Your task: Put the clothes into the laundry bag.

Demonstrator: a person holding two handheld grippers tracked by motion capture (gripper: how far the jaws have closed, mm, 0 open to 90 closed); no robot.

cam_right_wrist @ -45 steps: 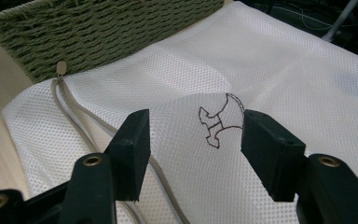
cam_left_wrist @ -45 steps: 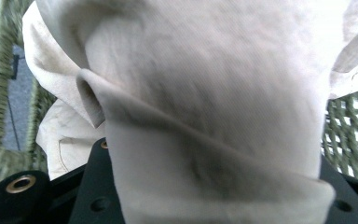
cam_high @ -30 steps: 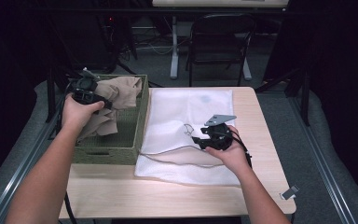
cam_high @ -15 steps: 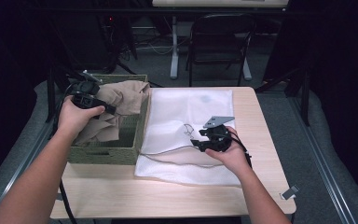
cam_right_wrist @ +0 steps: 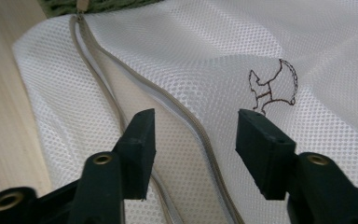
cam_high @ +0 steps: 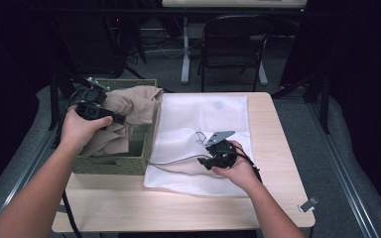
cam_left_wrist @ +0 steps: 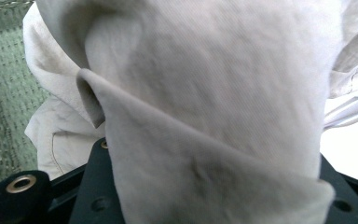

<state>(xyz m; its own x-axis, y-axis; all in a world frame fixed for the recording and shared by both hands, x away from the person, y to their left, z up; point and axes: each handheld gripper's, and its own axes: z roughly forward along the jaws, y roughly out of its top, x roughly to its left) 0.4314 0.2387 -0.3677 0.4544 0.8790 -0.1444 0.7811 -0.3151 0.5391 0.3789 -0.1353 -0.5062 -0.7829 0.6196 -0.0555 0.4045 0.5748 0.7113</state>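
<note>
1. Left gripper [cam_high: 121, 119] over the basket [cam_high: 110, 165], clamped on a fold of the beige garment [cam_high: 129, 106]; cloth bunched thick between the jaws in the left gripper view [cam_left_wrist: 205, 116].
2. Garment mostly inside the basket, upper part lifted, one edge draped over the basket rim nearest the mesh bag [cam_high: 198, 144].
3. Basket at the table's [cam_high: 178, 210] left end; bag flat just right of the basket, touching its side.
4. Right gripper [cam_right_wrist: 195, 135] right of the basket, low over the bag, jaws apart and just been closing somewhat; nothing pinched.
5. Zipper [cam_right_wrist: 186, 116] running between the jaws in the right gripper view, pads clear of it.
6. Small dark printed figure [cam_right_wrist: 272, 88] on the mesh, beyond the right-hand jaw.
</note>
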